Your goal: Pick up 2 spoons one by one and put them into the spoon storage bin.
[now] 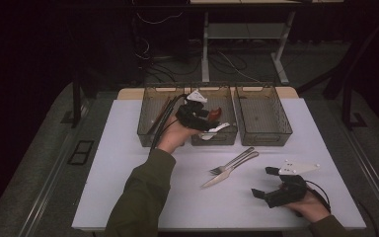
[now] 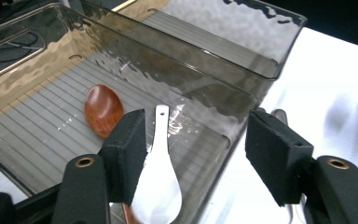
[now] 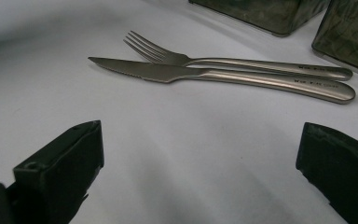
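The white china soup spoon (image 2: 157, 186) lies in the middle see-through plastic bin (image 2: 37, 140), next to a brown wooden spoon (image 2: 103, 110), so spoons stay together. The left gripper (image 2: 196, 158) hangs over it, jaws apart, holding nothing. The right gripper (image 3: 200, 172) waits with jaws wide near the steel knife (image 3: 223, 77) and fork (image 3: 233, 63) on the white worktop (image 3: 191, 140).

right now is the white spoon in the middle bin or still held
In the bin. The white spoon lies on the middle bin floor beside the wooden spoon; the left hand-held gripper stands open, pads not pressing it.

Dim, dark-edged pictures; soft shadows, sharp close-ups, faint glare.
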